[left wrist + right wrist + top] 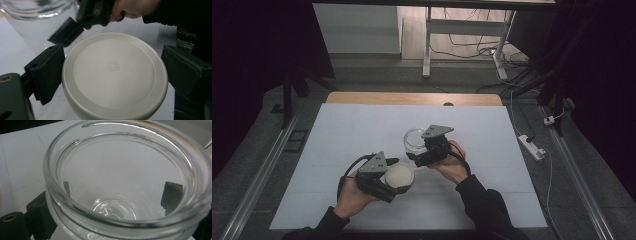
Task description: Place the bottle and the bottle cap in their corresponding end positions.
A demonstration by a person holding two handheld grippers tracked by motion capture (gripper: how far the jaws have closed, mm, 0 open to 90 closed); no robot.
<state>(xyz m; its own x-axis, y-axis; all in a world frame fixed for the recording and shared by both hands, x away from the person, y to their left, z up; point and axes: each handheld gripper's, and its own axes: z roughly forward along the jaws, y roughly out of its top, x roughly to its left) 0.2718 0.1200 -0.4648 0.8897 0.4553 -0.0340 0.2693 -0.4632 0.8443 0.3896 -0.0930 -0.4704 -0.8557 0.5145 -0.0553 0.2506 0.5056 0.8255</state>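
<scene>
A round white lid sits between the two jaws of my left gripper, which is shut on it at its rim. In the high view the white lid is at the table's middle front, held by the left gripper. Just behind and to the right stands an empty clear glass jar, mouth open upward. My right gripper is shut on the jar's side. In the right gripper view the jar's rim is close up, and the black fingers show through the glass on both sides.
A white sheet covers the table, with a wooden edge at the far side. A white power strip and cables lie on the floor to the right. Desk legs stand beyond the table.
</scene>
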